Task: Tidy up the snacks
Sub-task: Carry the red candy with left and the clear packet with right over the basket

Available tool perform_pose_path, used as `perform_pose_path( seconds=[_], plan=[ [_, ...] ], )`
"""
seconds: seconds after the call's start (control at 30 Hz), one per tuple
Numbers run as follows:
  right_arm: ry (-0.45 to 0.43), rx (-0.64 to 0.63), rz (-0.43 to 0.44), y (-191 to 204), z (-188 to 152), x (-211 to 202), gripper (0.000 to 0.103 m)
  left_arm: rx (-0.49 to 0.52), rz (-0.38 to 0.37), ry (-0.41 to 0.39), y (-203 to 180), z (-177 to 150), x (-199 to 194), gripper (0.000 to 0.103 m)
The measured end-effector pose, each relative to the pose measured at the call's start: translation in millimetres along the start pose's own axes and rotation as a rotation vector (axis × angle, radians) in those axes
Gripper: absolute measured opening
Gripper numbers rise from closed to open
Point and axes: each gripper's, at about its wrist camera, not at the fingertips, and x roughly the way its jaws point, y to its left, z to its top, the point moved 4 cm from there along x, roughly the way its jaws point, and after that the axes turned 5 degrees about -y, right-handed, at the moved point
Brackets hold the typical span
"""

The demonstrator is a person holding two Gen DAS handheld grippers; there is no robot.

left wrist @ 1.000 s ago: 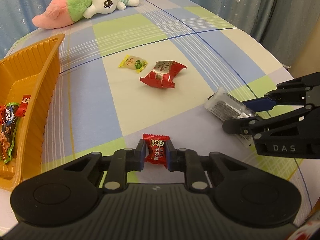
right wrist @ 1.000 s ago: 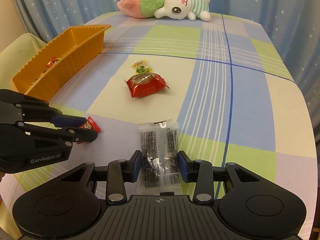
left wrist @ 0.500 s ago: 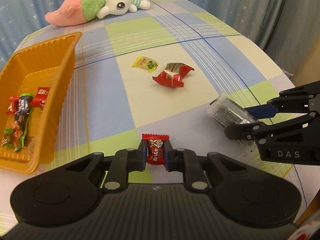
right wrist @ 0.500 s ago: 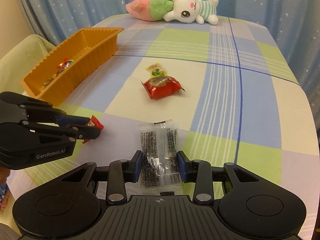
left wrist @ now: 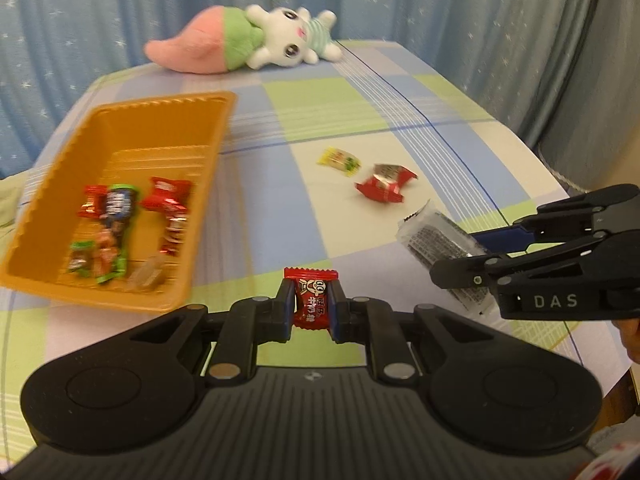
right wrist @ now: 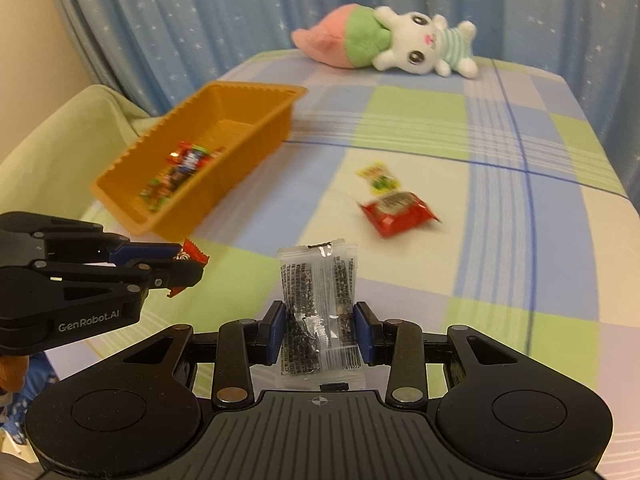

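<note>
My left gripper is shut on a small red candy and holds it above the cloth, just right of the orange tray. The tray holds several wrapped snacks. My right gripper is shut on a clear packet of black seeds, lifted off the table. A red snack packet and a yellow candy lie on the cloth beyond. The left gripper also shows in the right wrist view, and the right gripper in the left wrist view.
A plush rabbit toy lies at the table's far edge before a blue curtain. The checked cloth covers the table. A green cushion sits left of the tray.
Both grippers have lifted with their snacks and moved left toward the tray. The tray now shows more fully in both views.
</note>
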Motion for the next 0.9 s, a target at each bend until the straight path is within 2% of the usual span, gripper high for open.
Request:
perform_pose_path(
  seconds=[0.27,0.5,0.67,0.9],
  plan=[
    [-0.013,-0.013,0.102,55,24,11,0.037,-0.053,0.069,-0.051,52,5,-35,0.015],
    [-0.020,-0.044,0.180,106,47,33,0.037,-0.083,0.133,-0.088,107,12,-50,0.015],
    [-0.017,-0.047,0.196,128,65,55,0.037,-0.083,0.157,-0.099,142,21,-48,0.015],
    [-0.024,-0.017,0.173,135,95,86,0.037,-0.062,0.159,-0.097,176,40,-27,0.015]
  ],
)
